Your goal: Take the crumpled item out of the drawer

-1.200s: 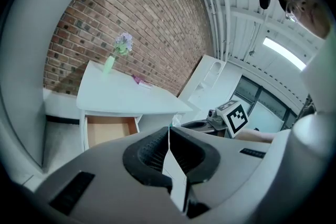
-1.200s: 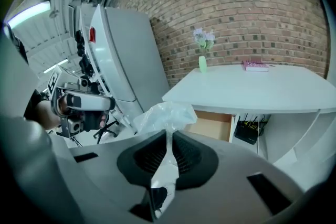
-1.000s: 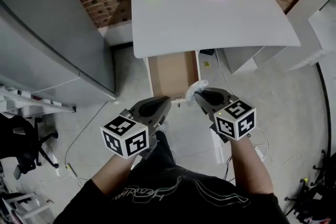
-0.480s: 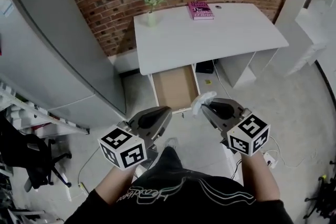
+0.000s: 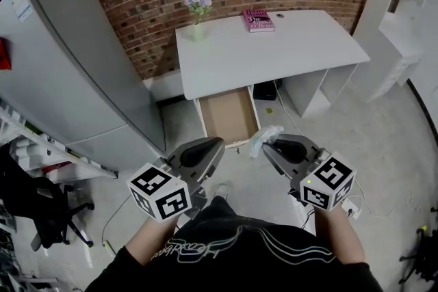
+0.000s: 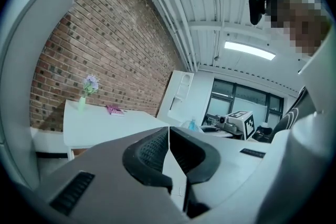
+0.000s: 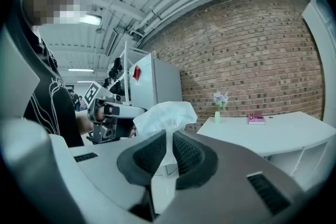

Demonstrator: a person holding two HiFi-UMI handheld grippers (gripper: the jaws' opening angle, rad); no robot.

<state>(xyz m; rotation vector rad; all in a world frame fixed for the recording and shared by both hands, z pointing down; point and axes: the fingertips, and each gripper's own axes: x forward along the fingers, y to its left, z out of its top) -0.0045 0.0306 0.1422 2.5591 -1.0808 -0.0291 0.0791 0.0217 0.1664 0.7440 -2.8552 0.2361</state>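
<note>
A crumpled white tissue (image 5: 265,137) is pinched in my right gripper (image 5: 270,143), held in the air just in front of the open drawer (image 5: 229,116). In the right gripper view the tissue (image 7: 164,118) puffs out above the closed pads (image 7: 181,153). The drawer hangs pulled out under the white desk (image 5: 274,51) and shows a bare brown bottom. My left gripper (image 5: 212,145) is level with the right one, to its left, its jaws together with nothing between them; in its own view the left gripper (image 6: 169,152) points past the desk (image 6: 105,120).
A grey cabinet (image 5: 75,65) stands left of the desk against the brick wall. A vase of flowers (image 5: 198,10) and a pink book (image 5: 257,20) sit on the desk's far edge. White shelving (image 5: 404,17) is at the right, an office chair (image 5: 34,205) at the left.
Both grippers have drawn back from the drawer toward the person, the right one carrying the tissue with it. The view has lifted, showing more wall and room.
</note>
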